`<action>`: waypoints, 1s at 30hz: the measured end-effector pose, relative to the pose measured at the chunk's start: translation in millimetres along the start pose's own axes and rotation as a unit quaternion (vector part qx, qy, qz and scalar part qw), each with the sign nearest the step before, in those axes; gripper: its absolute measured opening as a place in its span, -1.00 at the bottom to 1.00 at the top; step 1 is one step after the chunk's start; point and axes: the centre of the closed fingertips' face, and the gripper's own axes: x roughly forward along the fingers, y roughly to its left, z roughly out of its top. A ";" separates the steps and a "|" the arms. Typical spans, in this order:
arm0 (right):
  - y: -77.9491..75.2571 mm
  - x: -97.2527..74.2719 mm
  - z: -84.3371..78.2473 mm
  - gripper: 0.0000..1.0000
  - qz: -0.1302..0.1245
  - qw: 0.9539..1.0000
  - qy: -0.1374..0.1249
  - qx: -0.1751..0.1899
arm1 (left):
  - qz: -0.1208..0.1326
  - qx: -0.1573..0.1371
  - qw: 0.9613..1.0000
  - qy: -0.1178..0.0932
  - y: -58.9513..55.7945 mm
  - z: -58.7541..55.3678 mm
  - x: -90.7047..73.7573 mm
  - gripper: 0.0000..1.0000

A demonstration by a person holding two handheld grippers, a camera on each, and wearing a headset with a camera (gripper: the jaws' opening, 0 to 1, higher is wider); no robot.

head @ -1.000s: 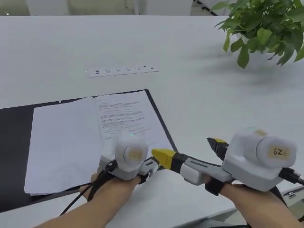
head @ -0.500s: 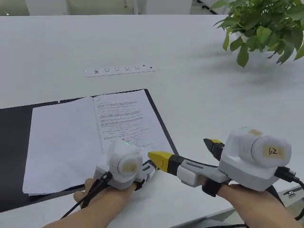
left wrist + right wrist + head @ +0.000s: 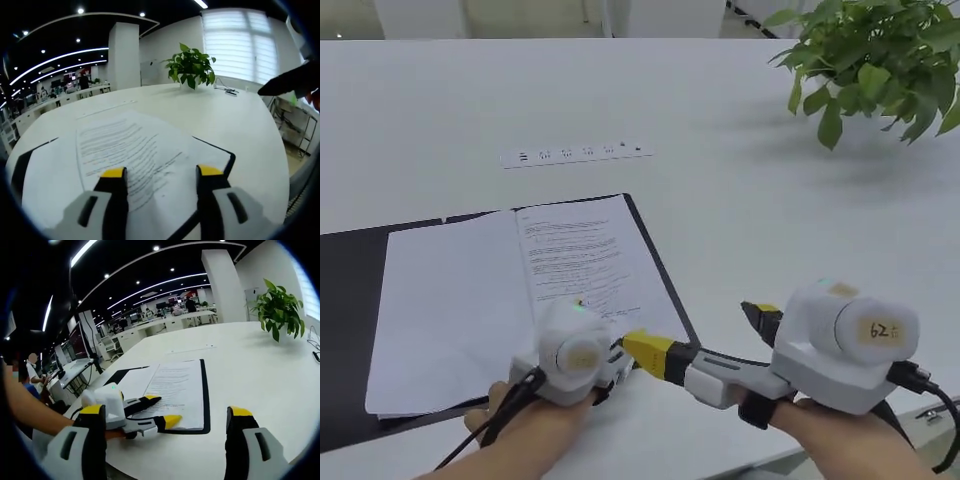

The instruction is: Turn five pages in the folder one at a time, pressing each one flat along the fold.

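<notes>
**Open folder** [image 3: 345, 290] lying flat on the white table [image 3: 750, 200], with a blank page [image 3: 450, 300] on its left half and a printed page [image 3: 580, 255] on its right. The left gripper [image 3: 162, 172] sits at the folder's near right corner, jaws parted over the printed page and holding nothing; whether the tips touch the paper cannot be told. The right gripper [image 3: 702, 332] lies just off the folder's right edge, jaws spread wide and empty, one yellow tip close beside the left gripper.

Likely hazards:
- (a) Jaws closing on the corner may take more than one sheet, so that two pages turn as one
- (b) A hard pinch may crease or tear the corner
- (c) Nothing pins the folder, so a pull may slide it across the smooth table
- (d) The two grippers, being so near each other, may knock together as the page is lifted
</notes>
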 end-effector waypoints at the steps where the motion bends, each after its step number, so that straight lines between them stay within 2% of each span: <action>1: 0.2 0.2 -0.7 0.99 0.001 1.000 0.002 0.000 | 0.001 0.001 1.000 0.000 0.5 0.2 -0.5 0.03; 5: 2.1 0.9 -2.8 0.99 0.004 1.000 0.007 -0.002 | 0.000 0.001 1.000 0.002 -3.0 -0.5 -1.4 -0.14; 8: 3.7 2.2 -5.4 0.99 0.008 1.000 0.013 -0.003 | 0.006 -0.002 1.000 0.004 -1.5 -1.1 -1.3 -0.28; 13: 4.7 4.7 -8.2 0.98 0.012 1.000 0.019 -0.003 | 0.014 -0.004 1.000 0.008 4.0 -2.3 -1.7 -0.43; 16: 2.9 7.6 -10.8 0.97 0.012 1.000 0.025 0.001 | 0.014 -0.003 1.000 0.009 3.9 -2.2 -0.5 -0.45; 17: 1.9 8.5 -11.5 0.97 0.013 1.000 0.027 0.005 | 0.018 -0.003 1.000 0.009 5.2 -2.3 -0.8 -0.51; 18: 1.3 9.1 -11.6 0.96 0.013 1.000 0.027 0.008 | 0.039 -0.008 0.999 0.011 14.0 -2.2 -2.2 -0.67; 19: 0.6 9.7 -11.8 0.96 0.014 0.999 0.027 0.013 | 0.026 -0.015 1.000 0.010 11.1 -1.8 -2.1 -0.74; 20: 0.0 10.4 -11.8 0.95 0.014 0.999 0.027 0.017 | 0.026 -0.006 1.000 0.011 12.6 -2.0 -2.3 -0.75; 24: 0.3 16.5 -14.5 0.88 0.022 0.998 0.029 0.045 | 0.025 -0.008 1.000 0.014 12.4 -1.4 -2.1 -0.76; 27: 5.0 24.7 -17.0 0.66 0.037 0.993 0.025 0.111 | 0.026 -0.008 1.000 0.013 12.1 -1.5 -2.4 -0.76; 29: 7.9 31.2 -21.0 0.46 0.047 0.983 0.024 0.175 | 0.026 -0.010 1.000 0.013 12.1 -1.3 -2.5 -0.76; 30: 8.7 35.2 -23.2 0.38 0.053 0.975 0.022 0.217 | 0.025 -0.010 1.000 0.013 12.5 -1.2 -2.0 -0.76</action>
